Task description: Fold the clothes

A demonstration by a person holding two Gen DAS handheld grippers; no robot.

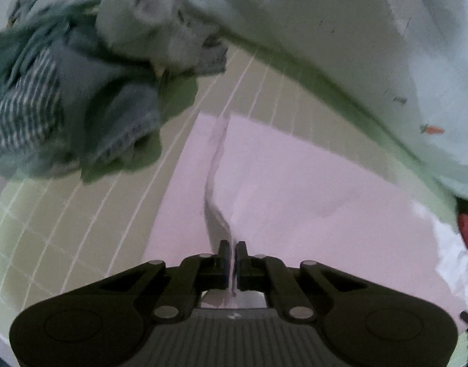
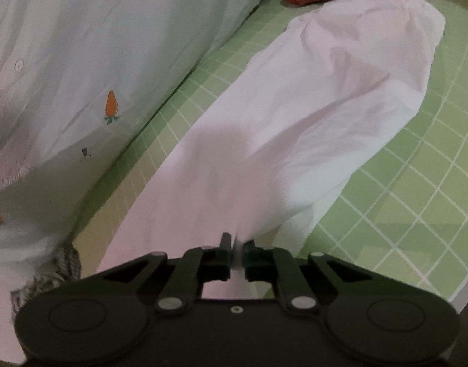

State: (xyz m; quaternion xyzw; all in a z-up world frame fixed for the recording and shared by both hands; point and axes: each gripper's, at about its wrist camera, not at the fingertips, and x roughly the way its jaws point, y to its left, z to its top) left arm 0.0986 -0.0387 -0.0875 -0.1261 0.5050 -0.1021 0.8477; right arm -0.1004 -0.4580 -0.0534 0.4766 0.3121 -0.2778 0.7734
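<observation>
Left gripper [image 1: 233, 249]: fingers pinched on an edge of the white garment [image 1: 310, 183], which lies on the green gridded mat [image 1: 65, 238]. Clothes pile [image 1: 74, 91] at left. Right gripper [image 2: 237, 246]: fingers clamped on the same garment's other edge; carrot-print sheet [image 2: 80, 76] beside.

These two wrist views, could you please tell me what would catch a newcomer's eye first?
The white garment dominates, stretched across the green gridded mat, with the left gripper and right gripper each shut on its near edge. Left of it in the left wrist view sits a rumpled pile of clothes; a carrot-print sheet rises behind.
</observation>
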